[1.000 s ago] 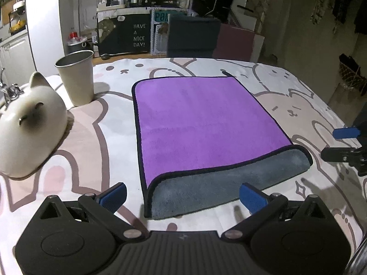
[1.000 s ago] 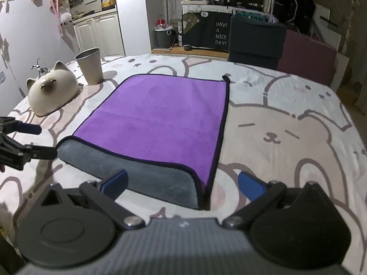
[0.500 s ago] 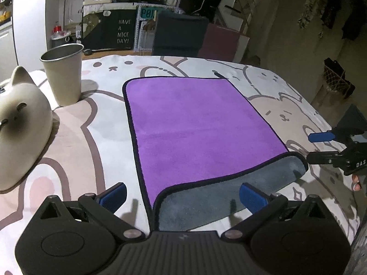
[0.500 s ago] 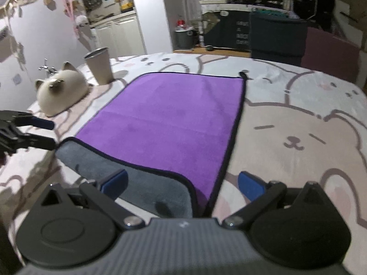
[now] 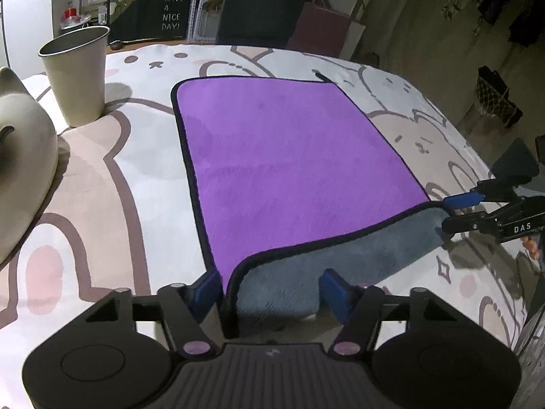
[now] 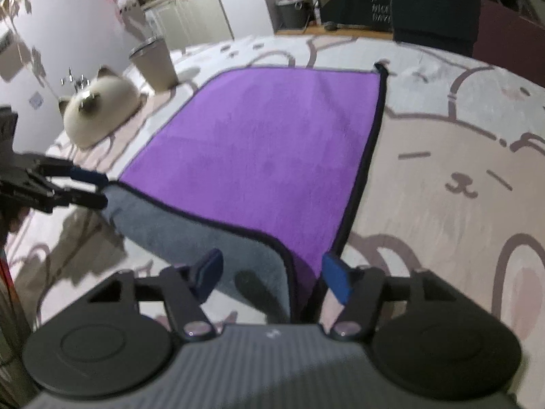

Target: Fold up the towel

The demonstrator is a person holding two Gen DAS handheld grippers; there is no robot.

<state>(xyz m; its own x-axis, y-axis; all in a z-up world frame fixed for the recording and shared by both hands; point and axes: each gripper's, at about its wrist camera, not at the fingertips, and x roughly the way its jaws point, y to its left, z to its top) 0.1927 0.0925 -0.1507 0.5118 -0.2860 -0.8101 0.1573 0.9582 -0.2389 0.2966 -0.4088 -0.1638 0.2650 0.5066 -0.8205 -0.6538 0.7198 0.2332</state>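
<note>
A purple towel with black trim lies flat on the bear-print cloth; its near edge is turned over and shows the grey underside. My left gripper is open and straddles the near left corner of that grey flap. My right gripper is open and straddles the near right corner. In the right wrist view the towel stretches away. Each gripper shows in the other's view, the right gripper at the right, the left gripper at the left, both at the flap's ends.
A beige cup and a cream cat-shaped object stand left of the towel; they also show in the right wrist view, the cup and the cat. A dark chair is behind the table.
Both grippers have moved forward and down onto the towel's folded near edge; the grey corners now lie between their open fingers. The towel has not moved.
</note>
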